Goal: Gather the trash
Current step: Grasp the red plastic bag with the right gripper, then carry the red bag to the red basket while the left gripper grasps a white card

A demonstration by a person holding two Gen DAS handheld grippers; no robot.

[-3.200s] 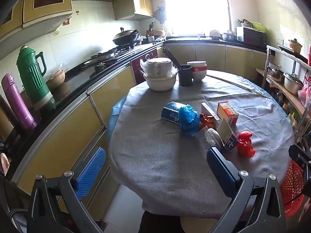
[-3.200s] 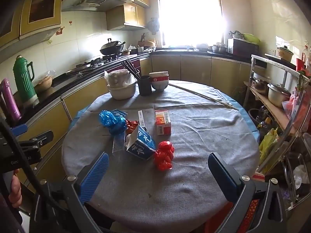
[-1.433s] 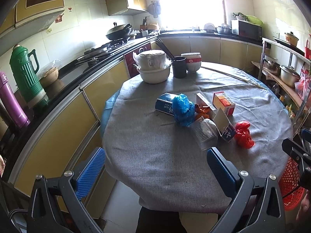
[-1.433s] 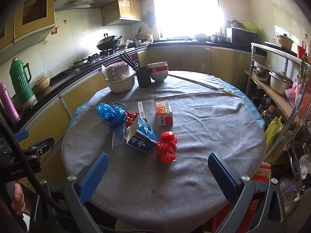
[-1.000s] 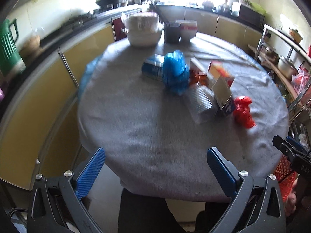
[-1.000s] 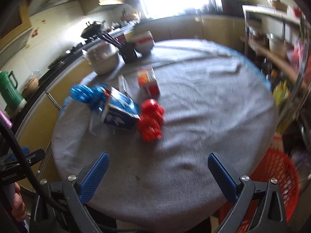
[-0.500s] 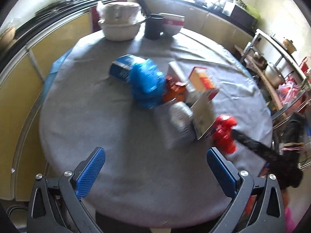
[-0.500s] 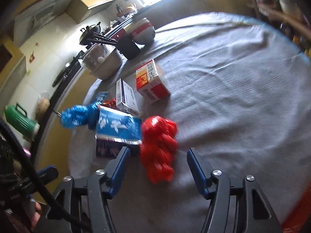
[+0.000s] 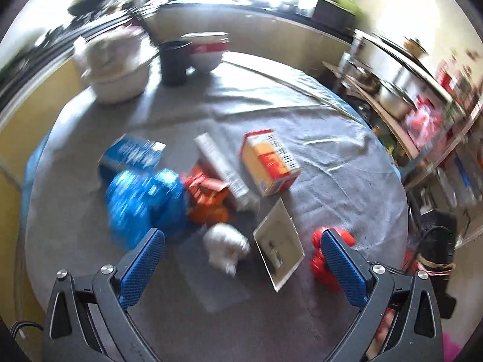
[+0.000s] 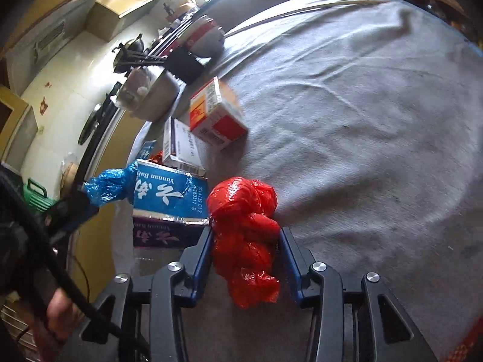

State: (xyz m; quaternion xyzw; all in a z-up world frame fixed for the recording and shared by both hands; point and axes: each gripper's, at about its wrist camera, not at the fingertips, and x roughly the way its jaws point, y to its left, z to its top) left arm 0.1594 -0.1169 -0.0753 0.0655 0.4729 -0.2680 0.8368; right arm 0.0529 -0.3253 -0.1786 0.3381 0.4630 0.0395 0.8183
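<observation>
1. Since the frame half a second back, closer over the table in both views; right gripper point(image 10: 246, 252) lower and its jaws just been closing, with the red plastic bag point(image 10: 244, 229) between them.
2. Far left of the litter: blue plastic bag point(image 9: 145, 202) beside the blue carton point(image 9: 132, 154); left gripper point(image 9: 241, 268) wide apart above the cloth, gripping nothing, a white crumpled wad point(image 9: 226, 246) lying between its fingers.
3. Middle: orange wrapper point(image 9: 208, 202), long white box point(image 9: 223, 169) and orange-and-red box point(image 9: 268, 163), all untouched on the grey tablecloth point(image 9: 332, 157).
4. Right: red bag at the near table edge, both blue pads against its sides, partly closed on it.
5. Step in hand, by judgement: seizing the 1st piece of trash.
6. Next, likely: firmer squeeze on the soft crinkly plastic, then lift and carry to a bin; no bin clearly visible now.
</observation>
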